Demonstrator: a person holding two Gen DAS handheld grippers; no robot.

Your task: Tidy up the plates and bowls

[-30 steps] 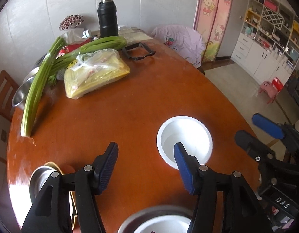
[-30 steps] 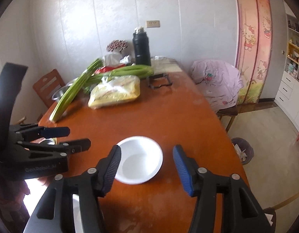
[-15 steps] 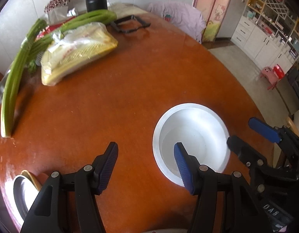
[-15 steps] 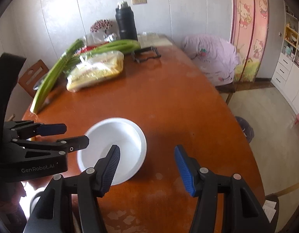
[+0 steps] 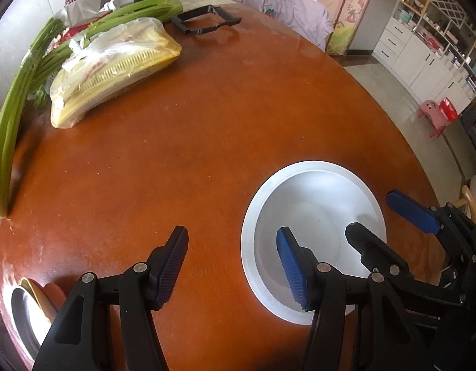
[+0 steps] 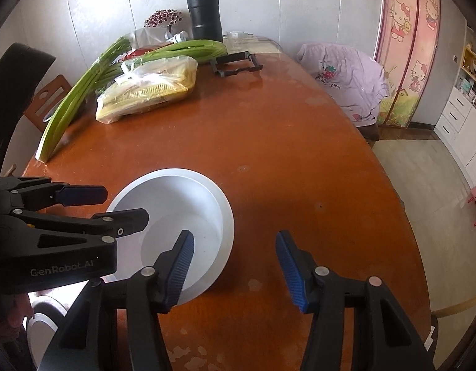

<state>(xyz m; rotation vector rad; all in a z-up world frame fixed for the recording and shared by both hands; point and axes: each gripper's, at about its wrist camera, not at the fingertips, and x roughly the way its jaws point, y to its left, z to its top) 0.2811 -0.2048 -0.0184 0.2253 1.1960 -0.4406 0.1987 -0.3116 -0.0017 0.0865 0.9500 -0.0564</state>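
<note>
A white bowl (image 5: pixel 312 216) stands upright on the round brown table (image 5: pixel 191 142); it also shows in the right wrist view (image 6: pixel 182 204). My left gripper (image 5: pixel 231 258) is open and empty, its right finger over the bowl's left rim, its left finger over bare table. My right gripper (image 6: pixel 234 262) is open and empty, its left finger over the bowl's right rim; it also appears at the right of the left wrist view (image 5: pixel 389 219). A steel dish on a yellow plate (image 5: pixel 27 312) sits at the near left edge.
At the far side lie a bagged yellow pack (image 5: pixel 114 68), long green stalks (image 5: pixel 12 117), a black flask (image 6: pixel 204 12) and a black frame (image 5: pixel 205 23). A chair with a pink cover (image 6: pixel 349 74) stands beyond the table. Another white dish (image 6: pixel 41 330) lies near the front edge.
Both grippers have moved forward and down toward the white bowl, which now looks larger and sits between them. Both stay open.
</note>
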